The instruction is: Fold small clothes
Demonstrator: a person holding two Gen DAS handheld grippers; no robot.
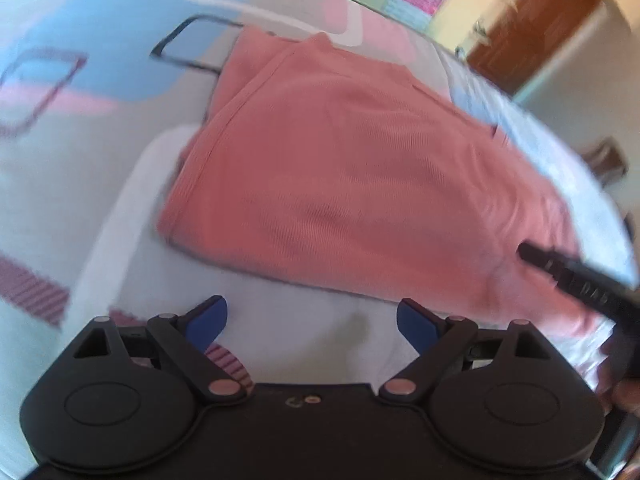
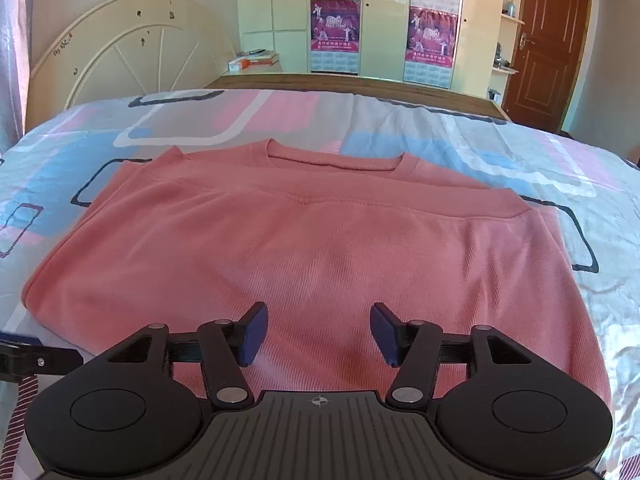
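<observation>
Both claws spread, pinching nothing: right claw (image 2: 319, 334) over folded pink shirt (image 2: 312, 248), left claw (image 1: 312, 322) over bedsheet (image 1: 304, 320) beside it.

A salmon-pink shirt (image 2: 320, 248) lies on a bedsheet (image 2: 520, 152) patterned with pink, blue and grey blocks, possibly white-outlined.
</observation>
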